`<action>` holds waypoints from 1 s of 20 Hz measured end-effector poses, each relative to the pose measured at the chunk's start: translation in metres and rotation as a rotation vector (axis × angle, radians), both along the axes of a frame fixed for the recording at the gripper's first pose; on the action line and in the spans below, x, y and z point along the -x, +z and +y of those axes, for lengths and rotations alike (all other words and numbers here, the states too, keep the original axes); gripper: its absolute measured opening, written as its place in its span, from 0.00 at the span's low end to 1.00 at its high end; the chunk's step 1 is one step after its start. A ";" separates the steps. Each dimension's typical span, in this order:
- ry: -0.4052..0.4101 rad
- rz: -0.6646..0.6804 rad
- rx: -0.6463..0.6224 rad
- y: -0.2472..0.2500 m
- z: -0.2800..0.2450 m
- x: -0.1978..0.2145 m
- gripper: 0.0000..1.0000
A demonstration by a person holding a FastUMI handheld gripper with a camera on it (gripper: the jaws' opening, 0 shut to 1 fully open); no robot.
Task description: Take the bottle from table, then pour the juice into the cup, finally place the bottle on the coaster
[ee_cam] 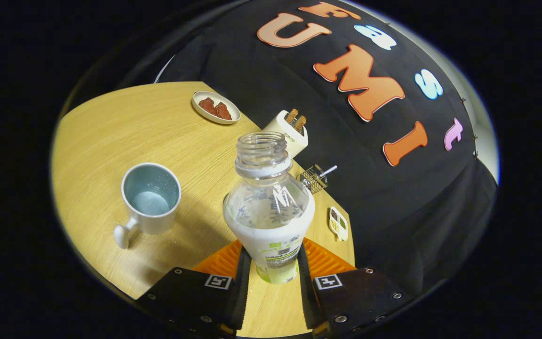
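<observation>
- Fingers (271, 278) are pinching the bottle (268, 207) around its labelled lower body, centre of the frame, one finger on each side.
- Bottle looks capless, long axis about upright, mouth pointing away from the fingers.
- Cup (151, 197) sits on the worktop (111, 132) left of the bottle, near but not touching, so I'd guess the pour tips leftward.

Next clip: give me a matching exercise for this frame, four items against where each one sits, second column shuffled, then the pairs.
Items:
1. bottle
2. cup
3. plate
4. toaster

Places:
A. far end of the table, holding two brown pieces
B. between the fingers of the gripper, cap off
C. at the table's edge by the black cloth, slices sticking out of its top
D. beside the bottle, handle toward the camera

Pairs: 1-B, 2-D, 3-A, 4-C
</observation>
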State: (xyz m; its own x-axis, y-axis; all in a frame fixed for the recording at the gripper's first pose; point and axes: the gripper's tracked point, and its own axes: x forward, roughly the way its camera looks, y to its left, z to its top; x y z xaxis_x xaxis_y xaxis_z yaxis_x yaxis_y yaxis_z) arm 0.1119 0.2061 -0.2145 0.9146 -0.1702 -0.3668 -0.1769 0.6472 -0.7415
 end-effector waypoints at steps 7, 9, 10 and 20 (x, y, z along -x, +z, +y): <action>0.085 -0.031 0.257 0.002 0.015 -0.004 0.49; 0.115 -0.041 0.330 0.002 0.019 -0.003 0.49; 0.125 -0.049 0.360 0.003 0.021 -0.005 0.49; 0.190 -0.104 0.647 0.011 0.021 -0.020 0.49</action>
